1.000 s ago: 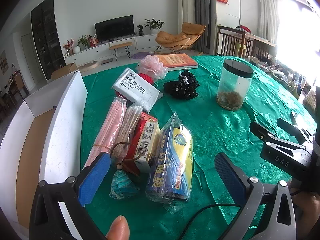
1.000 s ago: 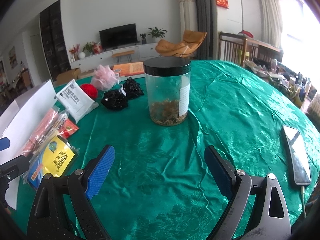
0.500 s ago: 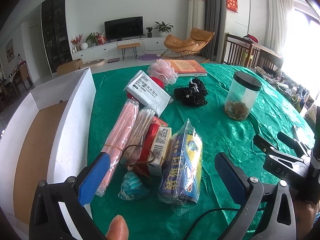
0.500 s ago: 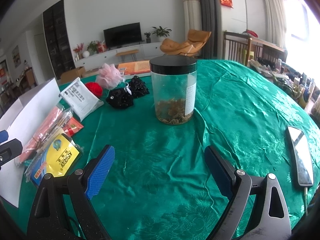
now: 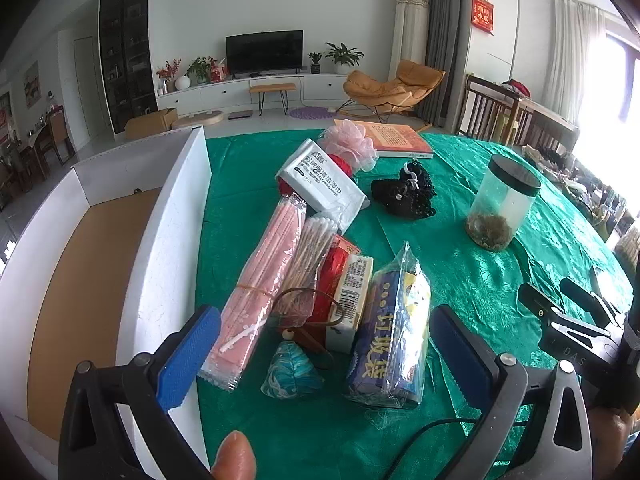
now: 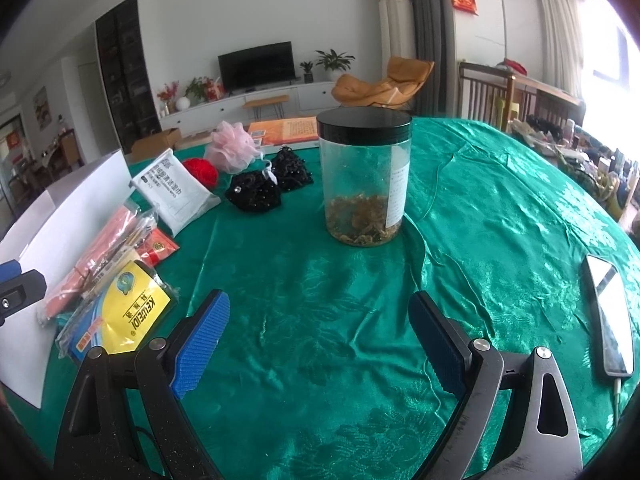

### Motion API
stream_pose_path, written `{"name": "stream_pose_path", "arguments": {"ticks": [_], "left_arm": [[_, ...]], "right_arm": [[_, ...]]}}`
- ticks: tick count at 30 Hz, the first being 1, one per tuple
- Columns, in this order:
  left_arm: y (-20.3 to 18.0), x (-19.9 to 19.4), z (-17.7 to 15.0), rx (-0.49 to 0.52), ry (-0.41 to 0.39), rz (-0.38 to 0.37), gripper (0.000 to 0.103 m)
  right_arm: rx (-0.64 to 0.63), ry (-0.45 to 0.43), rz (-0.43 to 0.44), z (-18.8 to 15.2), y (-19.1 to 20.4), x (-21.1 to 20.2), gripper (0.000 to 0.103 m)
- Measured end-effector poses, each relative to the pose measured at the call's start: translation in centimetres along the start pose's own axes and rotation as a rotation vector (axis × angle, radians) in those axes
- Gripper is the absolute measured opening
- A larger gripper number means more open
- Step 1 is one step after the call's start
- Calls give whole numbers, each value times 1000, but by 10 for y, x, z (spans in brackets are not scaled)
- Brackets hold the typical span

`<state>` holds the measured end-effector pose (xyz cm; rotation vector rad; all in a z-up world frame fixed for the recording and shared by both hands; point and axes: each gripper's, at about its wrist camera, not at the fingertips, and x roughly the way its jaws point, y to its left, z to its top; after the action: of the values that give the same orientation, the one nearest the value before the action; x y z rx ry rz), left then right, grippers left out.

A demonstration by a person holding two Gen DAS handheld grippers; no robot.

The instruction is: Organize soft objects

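Left wrist view: the pink mask pack lies near the tabletop's left edge, just beside the white box. It looks light, floppy and slippery in its wrapper; grip across its banded middle. The left gripper and right gripper both gape empty.

Green cloth over counter: satiny, glossy, patterned weave, wrinkled. Jar: clear smooth plastic, matt black lid. Box: white walls slightly rough, brown cardboard floor. Blue-yellow packet: crinkly glossy film. Pink puff: airy mesh. Gripper pads: ribbed blue rubber on matt black plastic. Phone: glossy glass.
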<state>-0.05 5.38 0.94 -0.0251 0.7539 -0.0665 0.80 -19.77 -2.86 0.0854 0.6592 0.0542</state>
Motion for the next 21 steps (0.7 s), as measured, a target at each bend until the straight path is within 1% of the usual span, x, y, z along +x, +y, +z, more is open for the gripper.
{"name": "stream_pose_path", "arguments": {"ticks": [4, 6, 7, 9, 10, 11, 13, 14, 15, 16, 17, 18, 19, 20, 21], "left_arm": [[13, -4, 2, -13, -17, 27, 103], [19, -4, 2, -20, -17, 35, 103], [22, -5, 3, -25, -18, 37, 103], [29, -9, 6, -36, -28, 44, 103], [33, -13, 9, -46, -39, 48, 103], [38, -17, 12, -58, -52, 51, 103], [49, -26, 18, -87, -79, 60, 103], [54, -30, 20, -102, -93, 63, 103], [59, -35, 22, -115, -104, 65, 103], [63, -37, 23, -123, -112, 65, 103], [64, -39, 24, -125, -115, 65, 103], [64, -40, 24, -119, -113, 64, 103], [61, -40, 23, -105, -107, 62, 103], [57, -39, 20, -85, -100, 62, 103], [51, -39, 18, -63, -93, 62, 103]], "right_arm": [[15, 6, 17, -1, -1, 1, 93], [15, 10, 59, -1, 1, 2, 93], [11, 11, 106, -1, 3, 2, 93], [-20, 13, 250, -2, 16, 1, 93], [-64, 19, 325, -4, 29, 0, 93], [-136, 27, 386, -7, 47, -3, 93], [-333, 47, 475, -20, 89, -11, 93], [-434, 60, 500, -29, 111, -13, 93], [-522, 73, 502, -37, 129, -14, 93], [-583, 93, 476, -44, 143, -10, 92], [-610, 117, 450, -48, 151, -2, 92], [-602, 145, 436, -48, 154, 8, 92], [-557, 171, 416, -45, 150, 20, 92], [-481, 190, 383, -37, 139, 32, 95], [-380, 212, 390, -29, 122, 42, 91]]}}
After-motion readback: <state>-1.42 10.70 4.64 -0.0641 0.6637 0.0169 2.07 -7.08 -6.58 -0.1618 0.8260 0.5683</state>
